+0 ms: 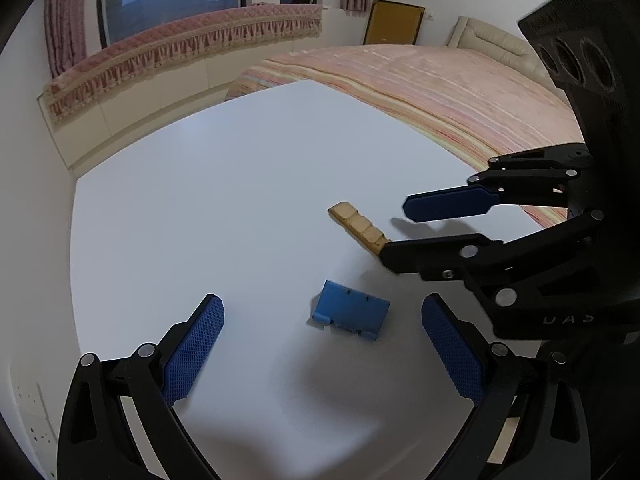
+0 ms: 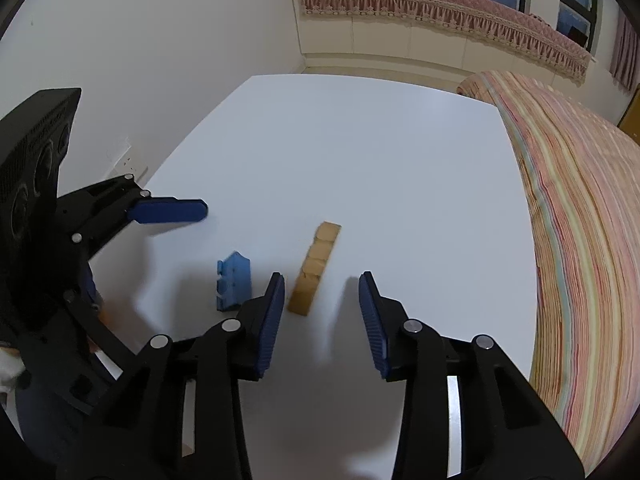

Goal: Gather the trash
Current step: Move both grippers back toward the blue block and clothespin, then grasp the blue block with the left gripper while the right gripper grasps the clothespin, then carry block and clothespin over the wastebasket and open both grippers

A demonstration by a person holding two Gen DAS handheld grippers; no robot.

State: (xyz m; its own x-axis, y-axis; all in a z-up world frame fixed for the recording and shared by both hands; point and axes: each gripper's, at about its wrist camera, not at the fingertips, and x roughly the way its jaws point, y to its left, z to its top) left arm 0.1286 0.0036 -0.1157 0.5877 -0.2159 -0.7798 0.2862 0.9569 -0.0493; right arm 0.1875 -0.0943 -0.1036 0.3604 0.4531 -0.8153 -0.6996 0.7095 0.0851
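Note:
A small blue plastic piece (image 1: 350, 311) lies on the white table (image 1: 240, 184), between and just beyond the tips of my open, empty left gripper (image 1: 322, 338). A tan wooden strip (image 1: 359, 227) marked into segments lies a little farther, to the right. In the right wrist view the strip (image 2: 316, 267) lies just ahead of my open, empty right gripper (image 2: 322, 312), nearer its left finger, and the blue piece (image 2: 233, 286) lies to the left. The right gripper (image 1: 400, 236) also shows in the left wrist view, over the strip's near end.
A bed with a striped cover (image 2: 580, 220) runs along the table's right side. A white wall (image 2: 140, 60) with an outlet (image 2: 130, 164) stands at the left. A window seat with pink fringed padding (image 1: 180, 52) is beyond the table.

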